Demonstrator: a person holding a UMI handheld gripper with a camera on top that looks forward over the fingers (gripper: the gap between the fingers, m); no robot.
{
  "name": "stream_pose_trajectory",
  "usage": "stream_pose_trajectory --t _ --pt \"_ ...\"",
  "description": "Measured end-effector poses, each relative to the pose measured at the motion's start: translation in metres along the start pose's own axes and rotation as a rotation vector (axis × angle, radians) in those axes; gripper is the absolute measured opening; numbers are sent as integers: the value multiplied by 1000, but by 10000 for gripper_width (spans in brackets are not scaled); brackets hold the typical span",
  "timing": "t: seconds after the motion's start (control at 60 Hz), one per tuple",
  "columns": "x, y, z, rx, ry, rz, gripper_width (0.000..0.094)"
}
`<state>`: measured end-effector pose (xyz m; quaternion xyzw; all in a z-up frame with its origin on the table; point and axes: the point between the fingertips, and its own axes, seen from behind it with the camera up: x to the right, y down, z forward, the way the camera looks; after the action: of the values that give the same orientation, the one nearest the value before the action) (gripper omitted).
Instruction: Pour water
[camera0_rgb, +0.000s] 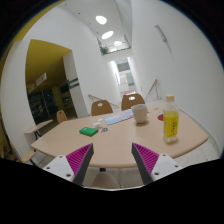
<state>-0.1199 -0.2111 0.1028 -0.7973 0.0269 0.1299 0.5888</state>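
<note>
The claw (112, 162) hangs back from the bench (115, 143), its fingers spread wide with nothing between them. Across the wooden top stands a bottle (171, 124) of yellow drink with a white cap, off to the right beyond the fingers, and a pale cup (141, 113) sits just left of it, a little farther back. A green block (89, 131) lies to the left. This looks like the approach, nothing grasped yet. The next move, I'd guess, is to swing right and close squarely on the bottle.
</note>
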Motion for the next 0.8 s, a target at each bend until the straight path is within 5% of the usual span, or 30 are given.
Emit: stream_pose_trajectory --t 0.517,0.8 --pt "204 -46 60 126 318 -116 824" --pt "236 -80 120 178 255 -195 768"
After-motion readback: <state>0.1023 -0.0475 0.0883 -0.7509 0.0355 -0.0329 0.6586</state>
